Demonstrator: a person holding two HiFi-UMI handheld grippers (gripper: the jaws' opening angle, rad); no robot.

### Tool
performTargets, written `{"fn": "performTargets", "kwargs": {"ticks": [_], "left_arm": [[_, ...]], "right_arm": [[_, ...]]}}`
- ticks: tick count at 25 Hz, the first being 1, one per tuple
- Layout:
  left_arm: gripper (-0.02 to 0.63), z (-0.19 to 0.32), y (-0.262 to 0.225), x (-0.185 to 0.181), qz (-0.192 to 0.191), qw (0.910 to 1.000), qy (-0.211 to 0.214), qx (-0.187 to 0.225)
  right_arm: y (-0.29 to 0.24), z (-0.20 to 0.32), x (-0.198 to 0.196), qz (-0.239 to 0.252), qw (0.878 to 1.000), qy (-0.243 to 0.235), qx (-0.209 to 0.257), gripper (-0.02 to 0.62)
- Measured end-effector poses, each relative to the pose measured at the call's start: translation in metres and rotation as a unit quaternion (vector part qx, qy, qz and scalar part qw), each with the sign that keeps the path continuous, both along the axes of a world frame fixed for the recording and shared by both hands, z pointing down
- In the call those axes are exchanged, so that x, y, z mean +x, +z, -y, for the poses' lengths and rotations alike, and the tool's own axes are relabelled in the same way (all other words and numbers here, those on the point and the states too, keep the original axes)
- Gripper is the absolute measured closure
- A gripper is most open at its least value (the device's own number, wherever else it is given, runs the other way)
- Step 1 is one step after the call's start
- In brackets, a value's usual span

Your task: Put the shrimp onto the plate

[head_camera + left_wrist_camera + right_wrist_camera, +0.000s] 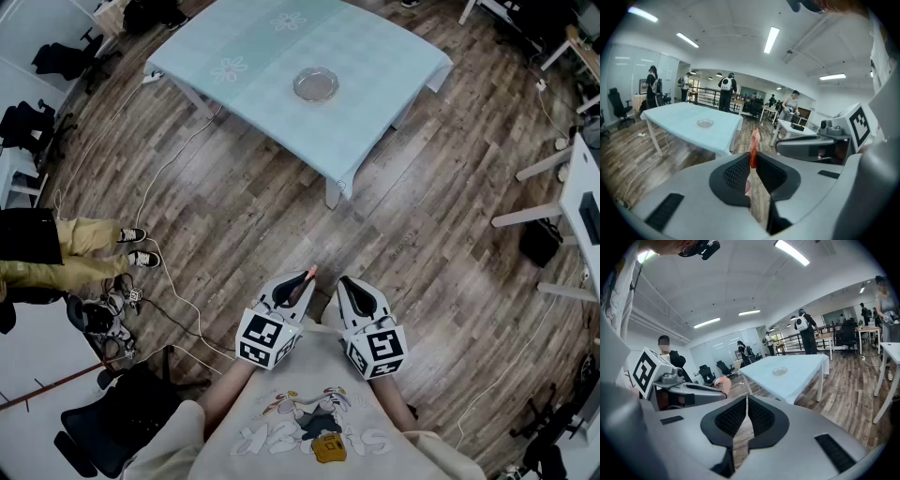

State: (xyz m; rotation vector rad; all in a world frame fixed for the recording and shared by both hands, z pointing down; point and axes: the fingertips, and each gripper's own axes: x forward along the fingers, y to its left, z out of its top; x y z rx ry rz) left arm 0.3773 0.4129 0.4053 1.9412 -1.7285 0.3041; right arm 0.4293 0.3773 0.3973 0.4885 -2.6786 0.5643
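1. Left tool point(752, 165) was clamped on the shrimp point(754, 143). The jaws pressed on its lower part, and its pink-orange upper end stuck out past the tips, roughly upright in the left gripper view.
2. Right tool point(747, 405) had its jaws together, pad against pad, with nothing between them.
3. Head view: both tools were held side by side just in front of the person's chest, over the wooden floor point(234, 216). Their tips pointed toward the far side of the scene.
4. The shrimp was therefore in the air between the left tool's tips, on the near side of the scene and well apart from the plate point(315, 83).
5. The plate was round and looked like clear glass. It lay flat near the middle of the worktop point(375, 56).
6. The worktop was covered with a pale blue cloth point(253, 47) bearing faint flower prints and stood on white legs at the far side of the floor.
7. At the left, a seated person's trousers point(80, 253), yellowish, showed above dark shoes. A white cable point(178, 281) ran along the floor past them.
8. Black chairs point(112, 412) stood near left.
9. Both gripper views showed several people point(725, 91) standing beyond the worktop, under strip lights on the ceiling.
10. In the right gripper view the left tool appeared at the left, with the shrimp's pale pink end at its tip.
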Motion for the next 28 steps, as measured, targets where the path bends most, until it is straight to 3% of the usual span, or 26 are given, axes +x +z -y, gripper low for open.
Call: {"fn": "performTargets", "kwargs": {"ticks": [4,8,13,18,22,28], "left_arm": [[0.558,-0.039,-0.011,-0.025,-0.018,0.9991,-0.039,-0.004],[0.558,-0.074,-0.019,-0.056,-0.006,0.9990,-0.043,0.010],[0.558,-0.102,-0.015,-0.088,-0.021,0.9993,-0.031,-0.004],[0.558,-0.143,-0.021,-0.131,-0.020,0.9991,-0.036,0.009],[0.558,-0.177,-0.011,-0.159,-0.045,0.9975,-0.054,-0.002],[0.558,-0.209,-0.004,-0.189,-0.074,0.9944,-0.076,0.004]], "right_arm": [[-0.009,-0.035,-0.018,-0.009,1.000,-0.015,0.005,0.560],[-0.009,-0.072,-0.051,-0.012,1.000,-0.013,0.012,0.560],[-0.027,-0.096,-0.095,0.028,1.000,-0.007,0.002,0.560],[-0.022,-0.126,-0.134,0.020,1.000,0.001,0.013,0.560],[-0.006,-0.151,-0.160,0.013,1.000,0.021,-0.009,0.560],[-0.003,-0.193,-0.196,-0.014,1.000,-0.017,-0.008,0.560]]}}
